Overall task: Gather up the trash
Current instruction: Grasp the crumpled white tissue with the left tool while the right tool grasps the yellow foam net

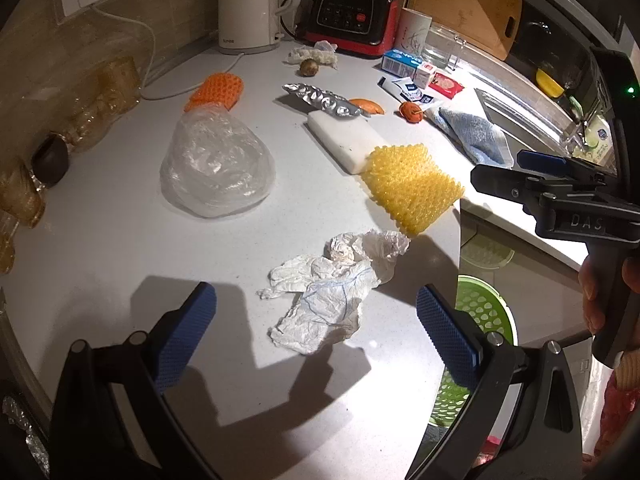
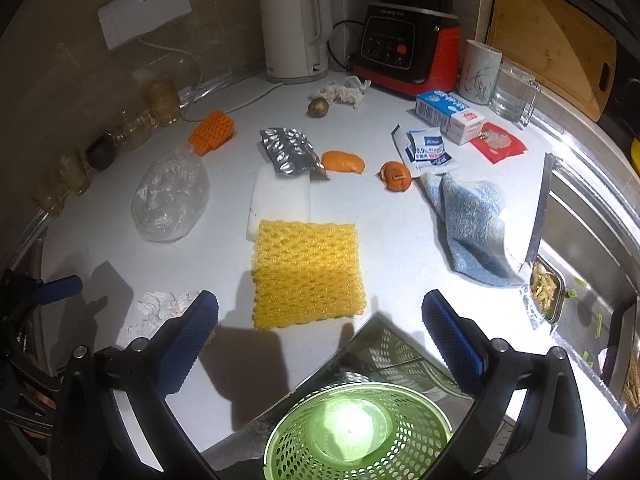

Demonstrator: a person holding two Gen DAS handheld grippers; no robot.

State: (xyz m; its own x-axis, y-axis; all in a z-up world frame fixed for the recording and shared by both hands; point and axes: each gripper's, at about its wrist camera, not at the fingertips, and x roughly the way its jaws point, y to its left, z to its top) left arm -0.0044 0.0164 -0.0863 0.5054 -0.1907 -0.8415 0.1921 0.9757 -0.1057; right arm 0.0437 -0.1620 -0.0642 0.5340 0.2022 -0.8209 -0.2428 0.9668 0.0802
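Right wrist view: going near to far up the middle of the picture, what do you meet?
Green perforated plastic basket → yellow foam fruit net → white rectangular foam block → crumpled silver blister foil → small brown round fruit → white electric kettle.

Near the desk (image 2: 380, 224)'s front edge my crumpled tissue (image 1: 332, 292) lies left of the foam net (image 2: 308, 272), the basket (image 2: 356, 432) below that edge.
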